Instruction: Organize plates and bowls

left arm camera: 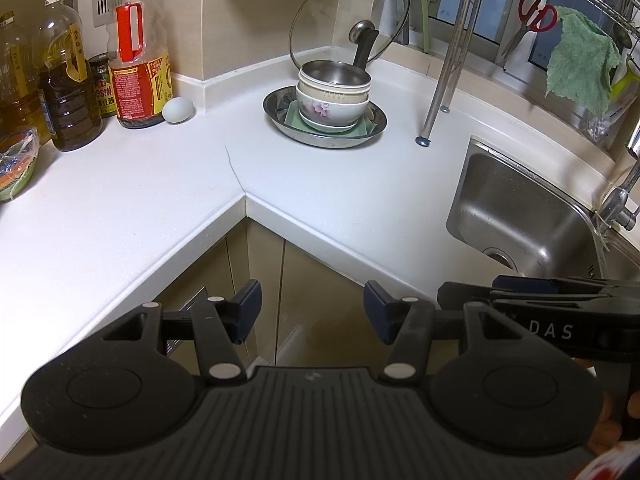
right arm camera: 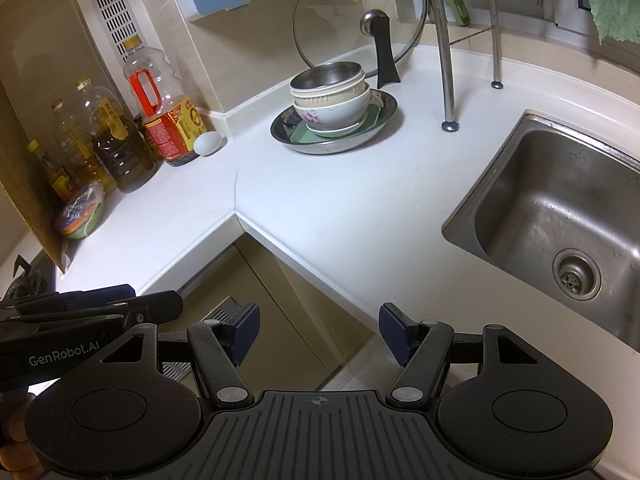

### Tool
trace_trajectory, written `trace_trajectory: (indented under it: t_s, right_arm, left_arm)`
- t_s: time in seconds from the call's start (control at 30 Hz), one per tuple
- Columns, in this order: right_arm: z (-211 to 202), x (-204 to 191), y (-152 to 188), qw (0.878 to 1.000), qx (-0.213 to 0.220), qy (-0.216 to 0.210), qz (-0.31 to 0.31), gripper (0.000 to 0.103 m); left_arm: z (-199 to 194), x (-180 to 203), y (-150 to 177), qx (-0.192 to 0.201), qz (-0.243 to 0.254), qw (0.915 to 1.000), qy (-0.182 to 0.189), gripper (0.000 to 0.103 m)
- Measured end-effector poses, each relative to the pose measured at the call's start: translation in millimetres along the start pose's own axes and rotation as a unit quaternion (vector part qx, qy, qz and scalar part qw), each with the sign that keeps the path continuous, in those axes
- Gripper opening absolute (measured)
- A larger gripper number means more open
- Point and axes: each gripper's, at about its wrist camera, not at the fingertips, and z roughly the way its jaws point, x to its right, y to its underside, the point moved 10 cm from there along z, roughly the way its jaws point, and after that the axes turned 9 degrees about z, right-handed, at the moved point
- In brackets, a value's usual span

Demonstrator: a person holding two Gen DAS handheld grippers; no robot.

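A stack of dishes stands at the back corner of the white counter (left arm camera: 328,184). A wide steel plate (left arm camera: 280,114) holds a green square plate (left arm camera: 294,118), a white plate, a floral bowl (left arm camera: 330,110), a cream bowl and a steel bowl (left arm camera: 334,72) on top. The same stack shows in the right wrist view, with the steel plate (right arm camera: 288,134) and the floral bowl (right arm camera: 332,114). My left gripper (left arm camera: 313,312) is open and empty, well short of the stack, over the counter's inner corner. My right gripper (right arm camera: 319,330) is open and empty beside it.
A glass pot lid (left arm camera: 348,12) leans on the wall behind the stack. Oil bottles (left arm camera: 138,52) and an egg (left arm camera: 178,110) stand at the left. A steel sink (right arm camera: 560,216) is at the right, with rack legs (left arm camera: 444,68), scissors (left arm camera: 532,20) and a green cloth (left arm camera: 580,64) above.
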Motion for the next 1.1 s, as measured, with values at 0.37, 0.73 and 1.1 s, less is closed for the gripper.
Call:
trace_trajectory:
  t_s: [0.37, 0.73, 1.1]
  right_arm:
    - [-0.6, -0.1, 0.3, 1.0, 0.0, 0.0, 0.0, 0.066]
    - [-1.0, -2.1, 2.1, 1.0, 0.0, 0.0, -0.001, 0.066]
    - [-0.7, -2.8, 2.8, 1.0, -0.001, -0.002, -0.001, 0.066]
  left_arm:
    - [-1.1, 0.5, -0.6, 0.001, -0.001, 1.0, 0.0, 0.054]
    - [-3.0, 0.1, -0.8, 0.002, -0.002, 1.0, 0.0, 0.054]
    - [-3.2, -1.1, -1.0, 0.002, -0.004, 1.0, 0.001, 0.054]
